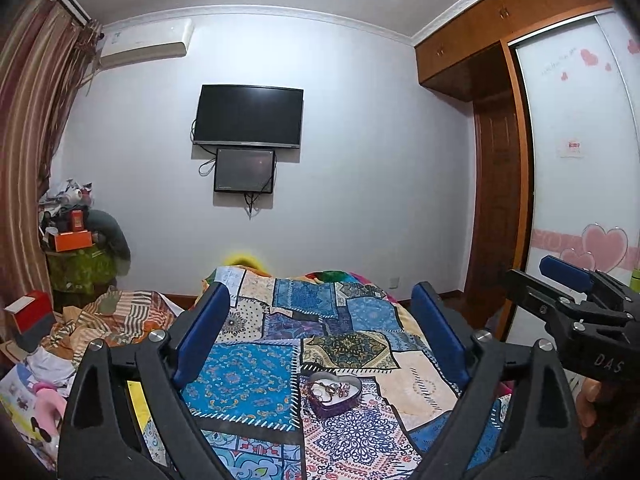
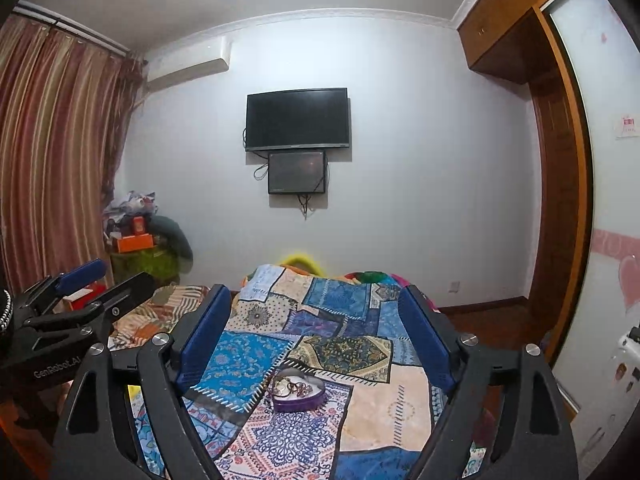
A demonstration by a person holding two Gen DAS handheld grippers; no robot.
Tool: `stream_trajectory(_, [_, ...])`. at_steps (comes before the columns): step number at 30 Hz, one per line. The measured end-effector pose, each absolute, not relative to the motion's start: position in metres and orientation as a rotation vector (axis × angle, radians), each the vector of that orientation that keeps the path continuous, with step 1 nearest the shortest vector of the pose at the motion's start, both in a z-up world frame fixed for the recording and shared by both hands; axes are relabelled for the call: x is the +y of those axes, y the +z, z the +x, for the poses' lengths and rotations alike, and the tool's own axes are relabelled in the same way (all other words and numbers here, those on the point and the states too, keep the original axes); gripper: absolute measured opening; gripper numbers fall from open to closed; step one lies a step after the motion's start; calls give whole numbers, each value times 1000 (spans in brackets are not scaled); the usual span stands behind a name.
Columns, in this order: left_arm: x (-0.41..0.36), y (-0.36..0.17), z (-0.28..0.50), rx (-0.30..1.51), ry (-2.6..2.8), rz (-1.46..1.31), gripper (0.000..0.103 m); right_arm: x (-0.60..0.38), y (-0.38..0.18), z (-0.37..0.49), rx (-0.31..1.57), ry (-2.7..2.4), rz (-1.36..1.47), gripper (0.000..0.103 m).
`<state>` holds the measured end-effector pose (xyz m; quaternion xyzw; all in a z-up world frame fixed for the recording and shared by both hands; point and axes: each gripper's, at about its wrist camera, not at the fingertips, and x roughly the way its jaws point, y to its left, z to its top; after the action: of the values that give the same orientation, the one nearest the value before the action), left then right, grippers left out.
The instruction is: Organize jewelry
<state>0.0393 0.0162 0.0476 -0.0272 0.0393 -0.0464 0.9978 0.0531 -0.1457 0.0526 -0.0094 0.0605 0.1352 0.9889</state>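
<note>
A purple heart-shaped box holding tangled jewelry sits open on a patchwork bedspread. It also shows in the right wrist view with the jewelry inside. My left gripper is open and empty, held above the bed, short of the box. My right gripper is open and empty, likewise above the bed. Each gripper shows at the edge of the other's view: the right one and the left one.
The bedspread covers the bed. A striped blanket and clutter lie left. A wall-mounted TV hangs ahead, a wardrobe stands at right, curtains at left, and a piled cabinet in the corner.
</note>
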Motion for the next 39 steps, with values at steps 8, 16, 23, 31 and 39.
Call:
stream_trajectory(8, [15,45,39,81,-90,-53,93,-147,50,50,128,275,-20,83])
stream_trajectory(16, [16,45,43,90,-86,-60,95,-149,47,49,149,279,-16,83])
stream_trajectory(23, [15,44,45,91,-83,-57,97,-152,48,48,159,281,-8,83])
stream_trajectory(31, [12,43,46,84,-77,-53,101,-152,48,48,160,281,-8,83])
stream_trajectory(39, [12,41,45,82,-76,-54,103,-153,49,48,162,280,-8,83])
